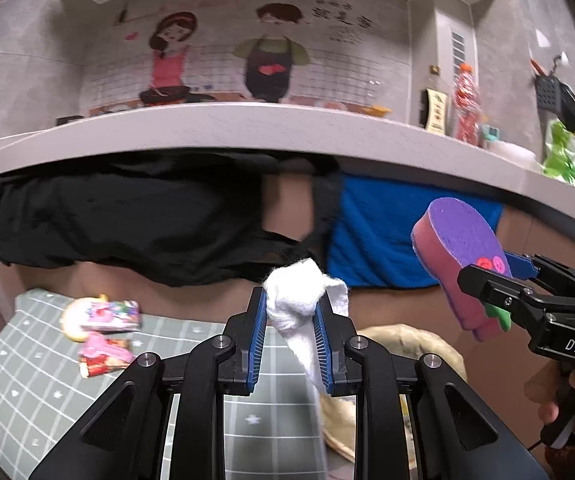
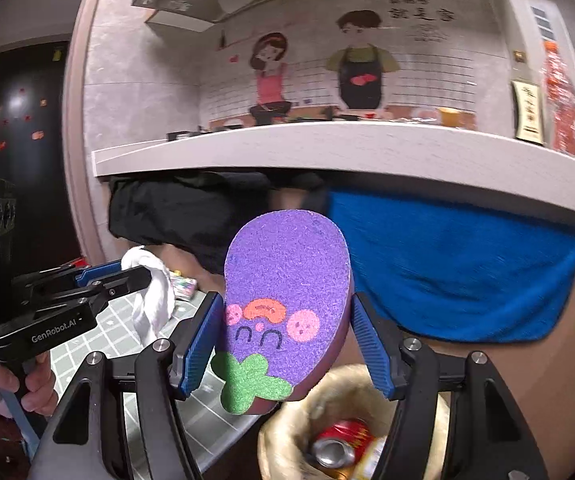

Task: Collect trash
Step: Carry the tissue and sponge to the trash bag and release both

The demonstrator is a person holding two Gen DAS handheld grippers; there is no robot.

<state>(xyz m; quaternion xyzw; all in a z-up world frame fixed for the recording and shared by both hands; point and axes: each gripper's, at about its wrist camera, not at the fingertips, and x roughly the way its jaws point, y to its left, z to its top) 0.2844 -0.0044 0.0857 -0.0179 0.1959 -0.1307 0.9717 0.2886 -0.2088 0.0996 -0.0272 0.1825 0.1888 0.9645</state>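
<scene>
Left gripper [image 1: 290,312] pinches a crumpled white tissue [image 1: 295,294] — right gripper [image 2: 287,344] clamps a purple eggplant-shaped sponge [image 2: 283,280].

A grey tiled wall [image 1: 27,68] carries a cartoon mural [image 2: 311,68] of two figures cooking. Below it runs a pale countertop [image 1: 223,128] with bottles and packets at its right end. A black cloth [image 1: 127,216] and a blue towel [image 2: 459,268] hang under its edge. A dark door [image 2: 19,120] with small stickers stands at left.
</scene>
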